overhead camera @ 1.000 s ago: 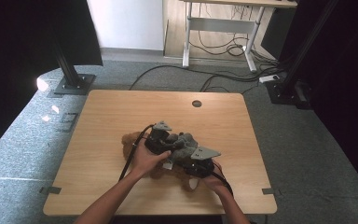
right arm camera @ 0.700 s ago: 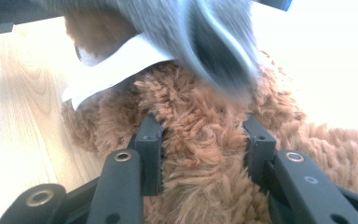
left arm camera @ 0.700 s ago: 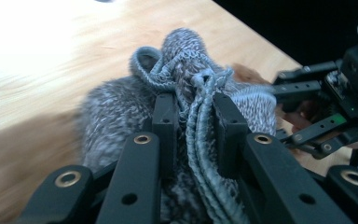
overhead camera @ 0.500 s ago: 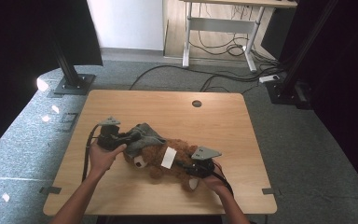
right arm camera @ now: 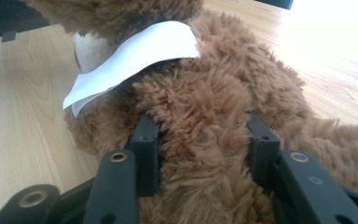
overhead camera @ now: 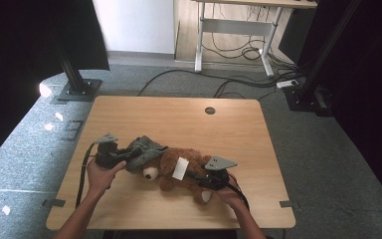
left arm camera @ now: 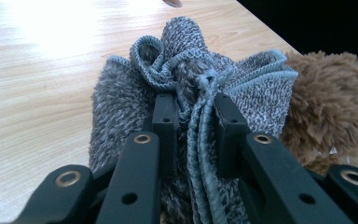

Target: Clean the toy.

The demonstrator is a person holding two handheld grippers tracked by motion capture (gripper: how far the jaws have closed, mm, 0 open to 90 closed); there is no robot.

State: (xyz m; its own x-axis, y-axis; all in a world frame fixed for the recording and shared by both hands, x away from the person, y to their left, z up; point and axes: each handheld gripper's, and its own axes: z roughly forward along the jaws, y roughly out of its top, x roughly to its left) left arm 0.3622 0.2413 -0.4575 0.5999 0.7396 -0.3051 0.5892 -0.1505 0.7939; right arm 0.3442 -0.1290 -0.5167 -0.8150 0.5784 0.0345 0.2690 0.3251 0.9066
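A brown teddy bear lies on its side on the wooden table, with a white tag on its body. A grey towel is bunched at the bear's head end, to its left. My left gripper is shut on gathered folds of the towel, which are pinched between its jaws. My right gripper comes in from the right with the bear's furry body between its jaws. Those jaws have just been opening, and the fur still fills the gap between them. The white tag hangs just beyond them.
A round cable hole sits near the table's far edge. Black stand bases flank the table on the carpet. Cables run across the floor towards a desk frame behind.
My left gripper has moved left with the grey towel, drawing it off the bear's body and uncovering the white tag. The right gripper has kept its place on the bear.
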